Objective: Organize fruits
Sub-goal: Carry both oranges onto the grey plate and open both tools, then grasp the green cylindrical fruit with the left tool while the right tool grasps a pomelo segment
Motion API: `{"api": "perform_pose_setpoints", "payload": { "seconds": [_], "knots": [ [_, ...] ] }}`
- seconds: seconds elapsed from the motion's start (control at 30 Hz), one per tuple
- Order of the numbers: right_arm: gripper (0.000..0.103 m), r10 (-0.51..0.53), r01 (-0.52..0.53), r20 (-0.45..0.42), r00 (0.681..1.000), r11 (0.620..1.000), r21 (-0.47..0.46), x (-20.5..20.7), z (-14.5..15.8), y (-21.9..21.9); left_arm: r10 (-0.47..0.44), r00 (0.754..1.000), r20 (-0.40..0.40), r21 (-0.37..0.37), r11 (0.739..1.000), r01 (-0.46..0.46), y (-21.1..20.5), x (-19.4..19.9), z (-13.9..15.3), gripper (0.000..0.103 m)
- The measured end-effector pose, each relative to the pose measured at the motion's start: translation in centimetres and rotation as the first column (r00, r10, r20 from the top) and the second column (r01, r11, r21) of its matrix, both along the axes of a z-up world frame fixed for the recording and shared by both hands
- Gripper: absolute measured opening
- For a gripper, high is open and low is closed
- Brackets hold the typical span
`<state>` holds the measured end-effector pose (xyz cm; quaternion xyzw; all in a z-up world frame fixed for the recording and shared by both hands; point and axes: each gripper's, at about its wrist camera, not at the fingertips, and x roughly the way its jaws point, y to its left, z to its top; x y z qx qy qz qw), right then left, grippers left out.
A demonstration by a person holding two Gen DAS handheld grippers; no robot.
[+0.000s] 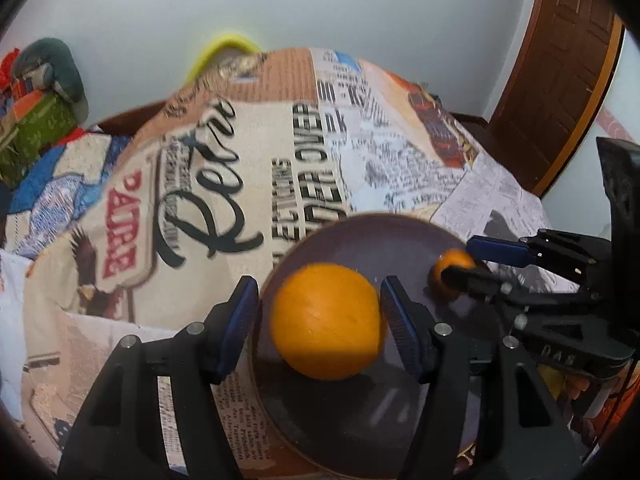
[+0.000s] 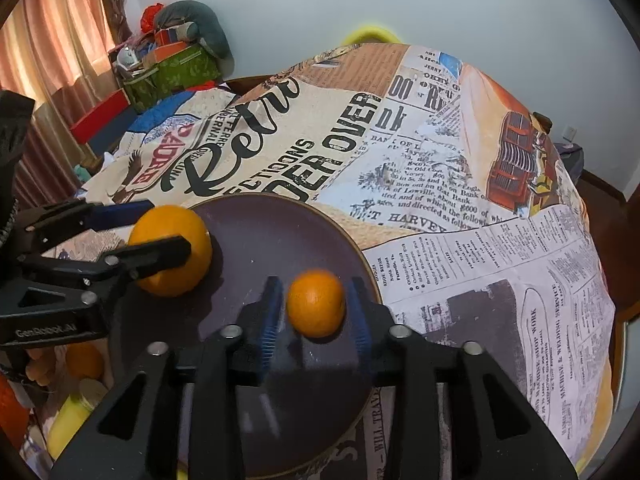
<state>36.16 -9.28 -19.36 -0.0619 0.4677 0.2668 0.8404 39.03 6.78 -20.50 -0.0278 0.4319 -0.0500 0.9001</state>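
A large orange sits between the blue pads of my left gripper, over the near left part of a dark round plate; the pads hold it. In the right wrist view the left gripper clasps the large orange from the left side of the plate. A small orange lies on the plate between the pads of my right gripper, with a gap on each side. The left wrist view shows the right gripper around the small orange.
The plate rests on a newspaper-print tablecloth over a table. A yellow chair back stands at the far edge. More fruit and a yellow object lie low at the left. Bags and clutter sit beyond; a wooden door stands right.
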Motion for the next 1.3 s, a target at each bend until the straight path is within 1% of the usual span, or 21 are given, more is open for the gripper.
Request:
{"api": "perform_pose_setpoints", "payload": {
  "seconds": [0.03,0.2,0.4,0.47,0.53,0.63,0.7,0.93,1.03,1.07,1.13,1.3],
  "knots": [
    [0.048,-0.001,0.001,0.008,1.000,1.000,0.002,-0.1,0.2,0.0,-0.001,1.000,0.013,0.004,1.000,0.001,-0.1,-0.1,0.5,0.064],
    [0.048,-0.014,0.014,0.051,0.999,1.000,0.012,-0.9,1.7,-0.4,0.001,0.999,0.048,0.002,1.000,-0.001,0.1,-1.3,2.5,0.064],
    [0.049,-0.034,0.030,0.094,0.995,0.999,0.044,-2.8,4.2,-1.0,0.011,0.995,0.098,0.015,1.000,-0.012,0.2,-3.9,5.1,0.064],
    [0.054,-0.040,0.034,0.110,0.993,0.998,0.053,-3.6,5.0,-1.2,0.017,0.994,0.110,0.016,1.000,-0.019,0.3,-4.9,5.8,0.064],
    [0.062,-0.052,0.044,0.131,0.990,0.997,0.060,-4.5,5.8,-1.4,0.023,0.993,0.116,0.013,1.000,-0.024,0.4,-6.1,6.4,0.064],
    [0.070,-0.078,0.067,0.161,0.984,0.995,0.072,-6.2,7.0,-1.9,0.028,0.992,0.122,0.015,0.999,-0.030,0.5,-7.8,7.1,0.064],
    [0.071,-0.095,0.080,0.166,0.982,0.992,0.094,-7.5,7.4,-2.4,0.032,0.992,0.123,0.015,0.999,-0.034,0.6,-9.0,7.5,0.064],
    [0.072,-0.115,0.095,0.166,0.979,0.988,0.123,-11.7,8.0,-2.8,0.037,0.993,0.114,0.016,0.999,-0.039,0.7,-13.4,8.0,0.066],
    [0.072,-0.113,0.096,0.165,0.980,0.989,0.112,-13.3,7.8,-2.5,0.040,0.993,0.112,0.020,0.999,-0.043,0.5,-15.1,8.0,0.068],
    [0.073,-0.116,0.099,0.165,0.980,0.989,0.106,-14.0,7.6,-2.6,0.041,0.993,0.111,0.023,0.999,-0.044,0.5,-15.6,8.0,0.068],
    [0.080,-0.115,0.100,0.154,0.981,0.990,0.103,-14.8,7.2,-2.5,0.041,0.993,0.108,0.024,0.999,-0.043,0.5,-16.7,8.0,0.068],
    [0.081,-0.111,0.100,0.134,0.985,0.991,0.088,-16.9,6.3,-2.0,0.047,0.995,0.092,0.030,0.998,-0.050,0.6,-18.7,7.4,0.069]
  ]
}}
